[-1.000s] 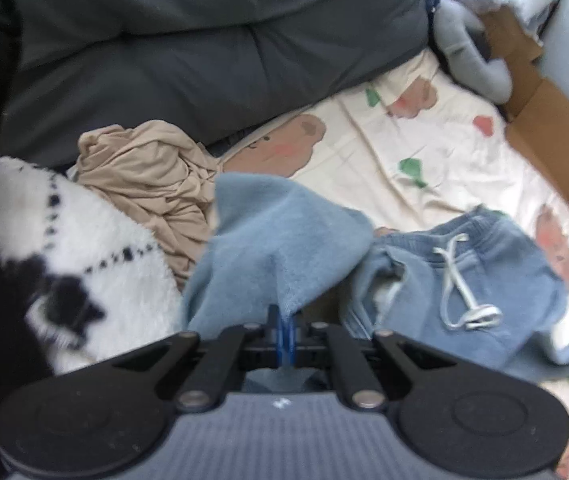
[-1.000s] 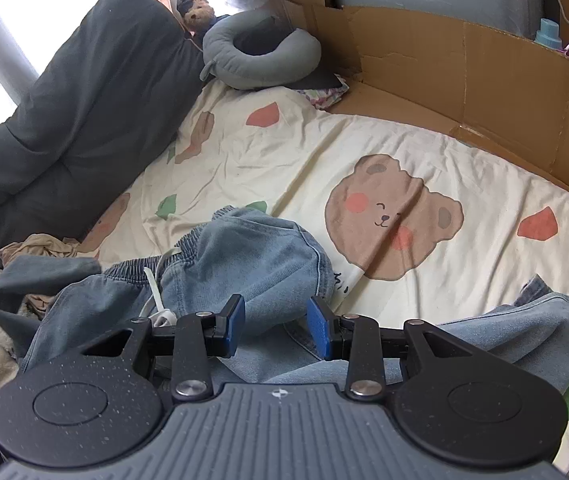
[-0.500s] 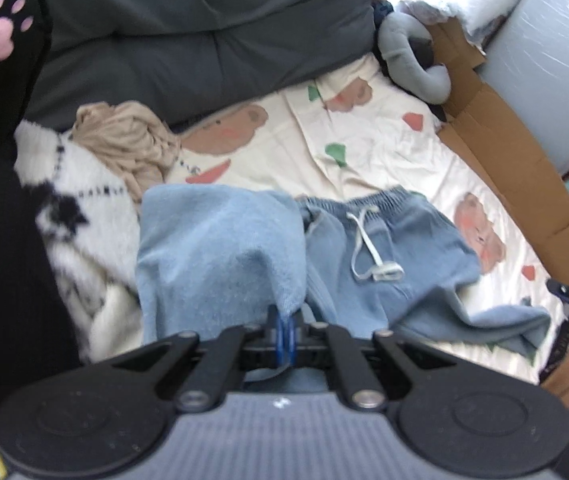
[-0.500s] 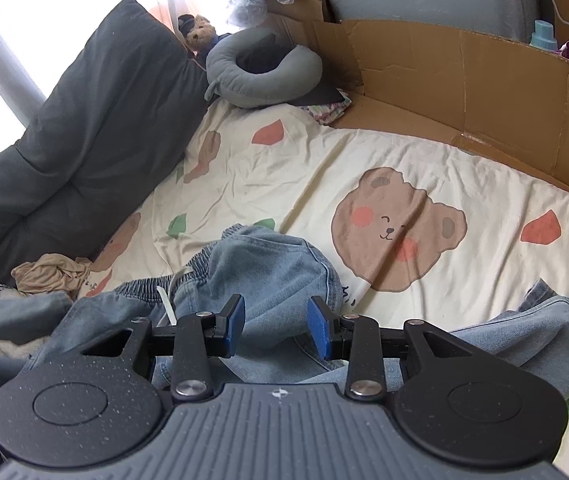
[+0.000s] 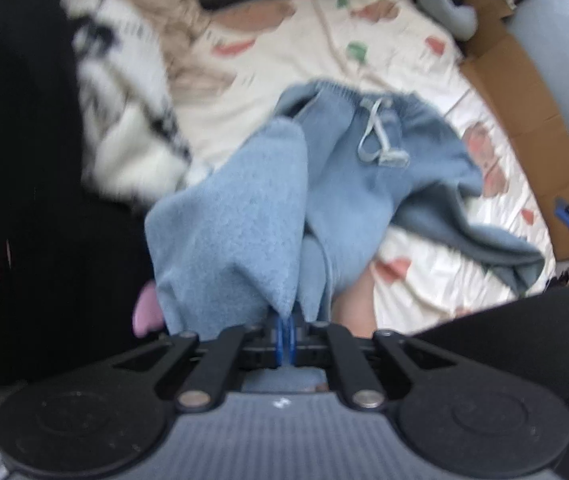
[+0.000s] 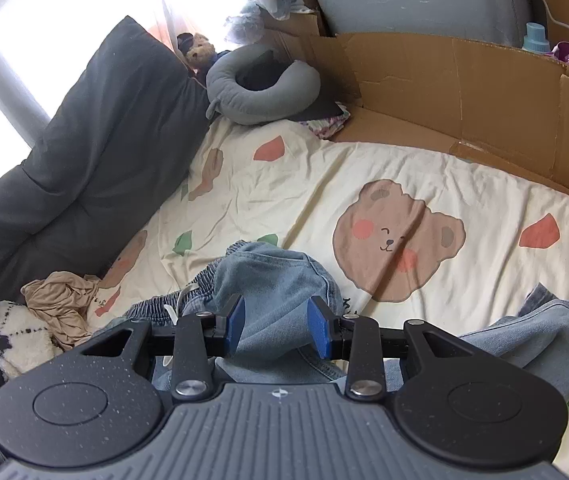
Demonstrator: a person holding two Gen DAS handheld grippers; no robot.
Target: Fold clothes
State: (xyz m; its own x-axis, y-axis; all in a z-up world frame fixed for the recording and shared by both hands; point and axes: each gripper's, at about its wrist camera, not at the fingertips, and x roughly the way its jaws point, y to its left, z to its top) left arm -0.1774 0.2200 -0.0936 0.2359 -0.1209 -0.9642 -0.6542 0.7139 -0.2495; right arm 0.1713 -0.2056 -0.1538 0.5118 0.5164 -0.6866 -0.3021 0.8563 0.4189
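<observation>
Two grippers at work | left gripper (image 5: 284,334) pinched together on one leg of the blue sweatpants (image 5: 364,176), lifting it off the bedsheet (image 6: 284,184) near its front edge | right gripper (image 6: 276,326) spread apart, hovering over the waistband bunch | advice: clamp the other leg, pull both level before folding.
</observation>
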